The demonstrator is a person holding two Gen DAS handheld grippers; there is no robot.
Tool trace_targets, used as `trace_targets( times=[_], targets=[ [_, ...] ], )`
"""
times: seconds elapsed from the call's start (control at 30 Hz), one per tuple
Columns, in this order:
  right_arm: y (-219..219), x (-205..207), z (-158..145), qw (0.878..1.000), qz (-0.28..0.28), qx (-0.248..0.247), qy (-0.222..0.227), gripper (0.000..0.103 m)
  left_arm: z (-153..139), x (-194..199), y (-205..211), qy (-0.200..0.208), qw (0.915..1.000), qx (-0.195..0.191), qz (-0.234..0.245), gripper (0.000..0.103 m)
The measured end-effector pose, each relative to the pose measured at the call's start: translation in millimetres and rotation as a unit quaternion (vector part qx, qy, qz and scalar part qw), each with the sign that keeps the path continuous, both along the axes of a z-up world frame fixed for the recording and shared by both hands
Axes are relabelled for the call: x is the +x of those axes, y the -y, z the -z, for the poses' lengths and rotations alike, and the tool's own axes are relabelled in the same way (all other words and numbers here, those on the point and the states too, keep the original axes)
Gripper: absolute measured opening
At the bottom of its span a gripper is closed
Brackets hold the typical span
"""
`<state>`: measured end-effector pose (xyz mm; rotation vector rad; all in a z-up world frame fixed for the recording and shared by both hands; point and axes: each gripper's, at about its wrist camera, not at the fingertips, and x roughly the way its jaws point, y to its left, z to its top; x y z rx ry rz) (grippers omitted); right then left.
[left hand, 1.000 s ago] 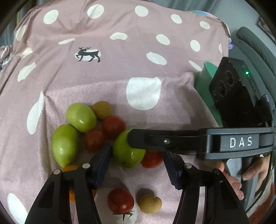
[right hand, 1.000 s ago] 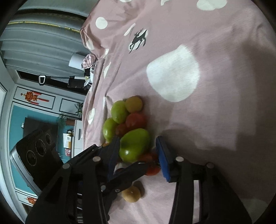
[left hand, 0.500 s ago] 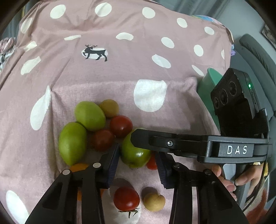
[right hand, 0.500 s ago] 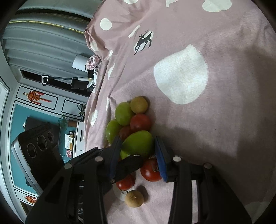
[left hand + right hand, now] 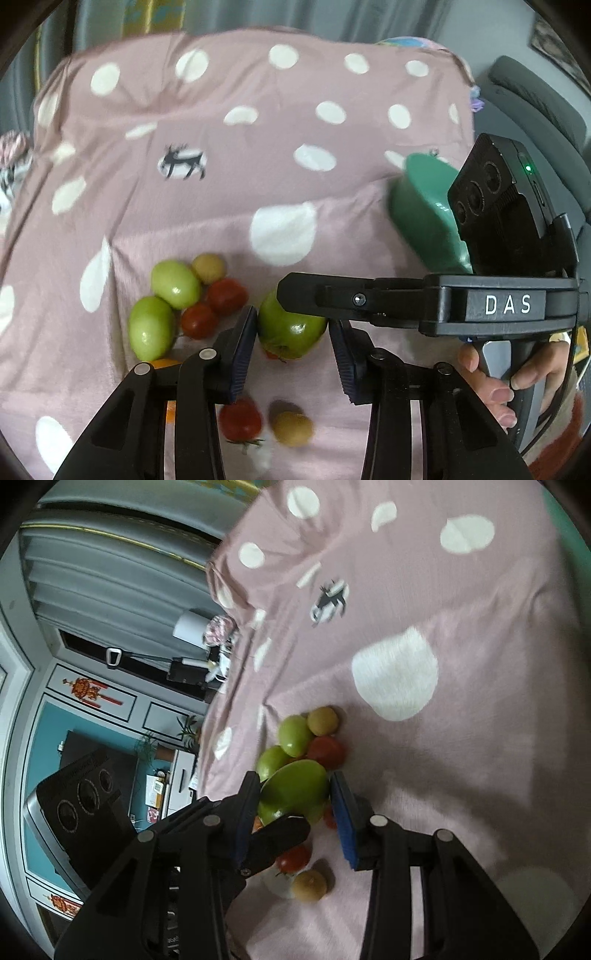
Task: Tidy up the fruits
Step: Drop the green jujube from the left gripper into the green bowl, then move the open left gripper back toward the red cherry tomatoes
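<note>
Both tongs grip one green mango point(image 5: 290, 330): left tongs point(image 5: 291, 338) and right tongs point(image 5: 295, 794) closed on it, just above the fruit pile point(image 5: 184, 302). Step: carrying it off. Next, probably, move it to the teal bowl point(image 5: 421, 214), right of the pile.

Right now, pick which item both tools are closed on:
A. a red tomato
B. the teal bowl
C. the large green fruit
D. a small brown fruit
C: the large green fruit sits between the pads of the left tool, and in the right wrist view the right tool pinches it too, while the tomatoes and brown fruits lie free on the cloth.
</note>
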<state>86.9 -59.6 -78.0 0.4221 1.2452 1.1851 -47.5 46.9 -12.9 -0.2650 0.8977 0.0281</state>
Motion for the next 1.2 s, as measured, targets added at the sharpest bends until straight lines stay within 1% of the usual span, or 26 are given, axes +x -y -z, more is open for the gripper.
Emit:
trace_targets(
  times=[0.1, 0.17, 0.3, 0.37, 0.47, 0.57, 0.67, 0.73, 0.83, 0.9, 0.93, 0.97, 1.0, 1.03, 1.07, 1.1, 1.13, 1.2],
  targets=[
    [20, -2, -18, 1.0, 0.009, 0.005, 0.021, 0.039, -14, 1, 17, 0.021, 0.9997, -0.001, 0.016, 0.041],
    [38, 0, -31, 0.999, 0.025, 0.004, 0.042, 0.039, -22, 8, 32, 0.034, 0.999, -0.004, 0.029, 0.041],
    [81, 12, -46, 0.995, 0.075, 0.012, 0.065, 0.037, -35, 38, 66, 0.051, 0.9969, -0.01, 0.058, 0.041],
    [107, 24, -49, 0.992, 0.102, 0.011, 0.07, 0.035, -38, 56, 90, 0.048, 0.9956, -0.002, 0.081, 0.041],
    [143, 39, -47, 0.989, 0.135, 0.012, 0.063, 0.035, -39, 78, 121, 0.044, 0.9926, 0.01, 0.112, 0.041],
    [177, 50, -45, 0.984, 0.164, 0.015, 0.065, 0.035, -37, 100, 146, 0.044, 0.9897, -0.004, 0.137, 0.041],
    [203, 59, -41, 0.979, 0.197, 0.016, 0.057, 0.035, -36, 119, 172, 0.043, 0.9875, 0.003, 0.152, 0.041],
    [215, 63, -40, 0.975, 0.213, 0.016, 0.054, 0.035, -36, 127, 186, 0.046, 0.9863, 0.01, 0.158, 0.041],
    [221, 66, -40, 0.973, 0.224, 0.016, 0.051, 0.033, -31, 134, 191, 0.036, 0.9874, 0.004, 0.154, 0.041],
    [222, 65, -38, 0.972, 0.23, 0.011, 0.044, 0.038, -27, 136, 186, 0.027, 0.9893, -0.002, 0.143, 0.051],
    [223, 64, -37, 0.971, 0.233, 0.007, 0.044, 0.046, -26, 135, 182, 0.026, 0.9905, -0.001, 0.135, 0.069],
    [224, 62, -40, 0.97, 0.237, 0.007, 0.05, 0.062, -26, 133, 179, 0.027, 0.9921, 0.0, 0.123, 0.086],
    [226, 61, -41, 0.97, 0.239, 0.011, 0.05, 0.071, -28, 130, 175, 0.032, 0.9934, 0.0, 0.11, 0.089],
    [228, 60, -43, 0.97, 0.24, 0.024, 0.045, 0.085, -31, 123, 167, 0.045, 0.9939, -0.009, 0.1, 0.089],
    [231, 60, -44, 0.969, 0.241, 0.045, 0.035, 0.094, -34, 119, 162, 0.053, 0.9936, -0.019, 0.098, 0.09],
    [233, 59, -45, 0.968, 0.242, 0.064, 0.026, 0.098, -40, 112, 152, 0.06, 0.9927, -0.037, 0.097, 0.09],
    [235, 59, -46, 0.967, 0.243, 0.081, 0.015, 0.103, -43, 105, 144, 0.063, 0.9924, -0.048, 0.095, 0.092],
    [232, 55, -48, 0.965, 0.245, 0.092, 0.012, 0.103, -49, 92, 129, 0.069, 0.9929, -0.046, 0.085, 0.099]
  ],
)
